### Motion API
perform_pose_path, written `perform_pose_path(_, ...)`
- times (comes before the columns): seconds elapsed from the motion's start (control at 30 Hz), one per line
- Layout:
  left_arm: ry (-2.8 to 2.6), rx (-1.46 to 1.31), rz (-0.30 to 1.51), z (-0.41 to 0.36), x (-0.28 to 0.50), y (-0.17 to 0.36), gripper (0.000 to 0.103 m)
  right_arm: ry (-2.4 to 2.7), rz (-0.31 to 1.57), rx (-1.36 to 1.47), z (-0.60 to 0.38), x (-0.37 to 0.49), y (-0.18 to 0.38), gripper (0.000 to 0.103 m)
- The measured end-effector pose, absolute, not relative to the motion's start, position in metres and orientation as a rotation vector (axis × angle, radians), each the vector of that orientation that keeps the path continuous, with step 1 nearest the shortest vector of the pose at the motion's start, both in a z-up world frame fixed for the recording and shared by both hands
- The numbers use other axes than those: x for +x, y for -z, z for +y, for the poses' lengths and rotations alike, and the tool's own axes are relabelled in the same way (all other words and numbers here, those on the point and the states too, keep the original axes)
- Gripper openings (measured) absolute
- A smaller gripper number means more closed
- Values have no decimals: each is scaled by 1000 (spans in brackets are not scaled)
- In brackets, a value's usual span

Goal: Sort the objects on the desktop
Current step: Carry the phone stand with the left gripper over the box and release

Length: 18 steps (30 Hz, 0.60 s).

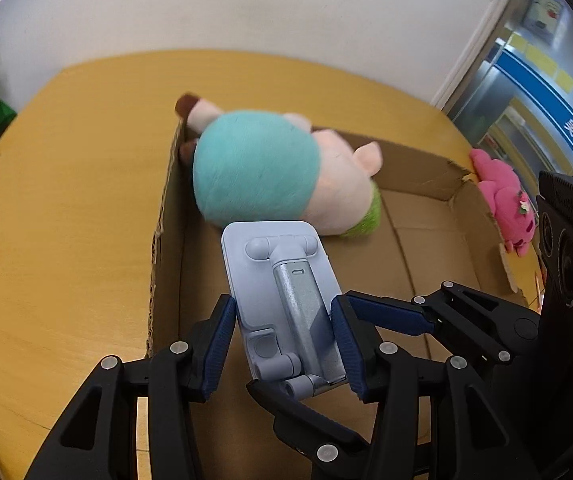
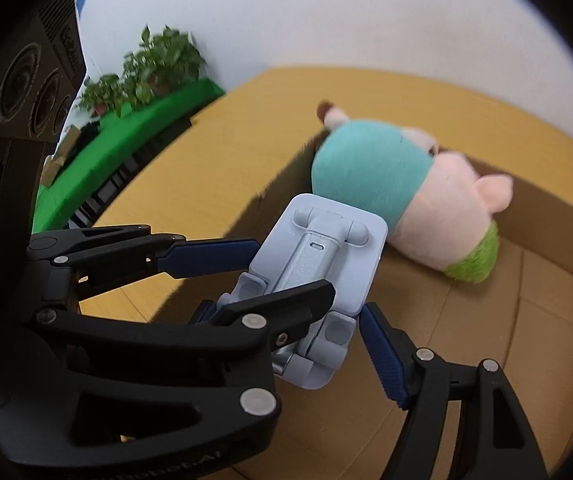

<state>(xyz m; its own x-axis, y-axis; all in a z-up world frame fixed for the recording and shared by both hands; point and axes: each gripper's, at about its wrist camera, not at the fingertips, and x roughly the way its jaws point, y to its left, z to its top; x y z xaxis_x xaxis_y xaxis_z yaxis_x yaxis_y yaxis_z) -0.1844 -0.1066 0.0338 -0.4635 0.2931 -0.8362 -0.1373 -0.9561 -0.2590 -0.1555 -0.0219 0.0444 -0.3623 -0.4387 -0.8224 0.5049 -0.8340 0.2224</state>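
My left gripper (image 1: pixel 282 340) is shut on a pale blue folding phone stand (image 1: pixel 282 292) and holds it over the open cardboard box (image 1: pixel 426 264). A plush pig in a teal shirt (image 1: pixel 270 168) lies in the box just beyond the stand. In the right wrist view the stand (image 2: pixel 326 276) sits between the fingers of my right gripper (image 2: pixel 310 320), whose jaws stand wide apart beside it without gripping. The left gripper's black fingers (image 2: pixel 278 308) cross in front there. The plush pig (image 2: pixel 406 196) lies in the box (image 2: pixel 546 320).
A pink plush toy (image 1: pixel 506 200) lies on the yellow table (image 1: pixel 66 220) past the box's right wall. A green ledge with potted plants (image 2: pixel 146 68) runs along the wall to the left. A glass door is at the far right.
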Motion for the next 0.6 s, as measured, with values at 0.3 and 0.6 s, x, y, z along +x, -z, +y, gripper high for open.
perform_pose_path(0.3, -2464, -1621, -144, -101, -200, -8, 39, 1997, -73, 1553, -19, -182, 8, 72)
perform_pose_path(0.6, -2527, -1608, -189, -116, -188, -18, 36, 1956, -120, 1554, -22, -183, 7, 63)
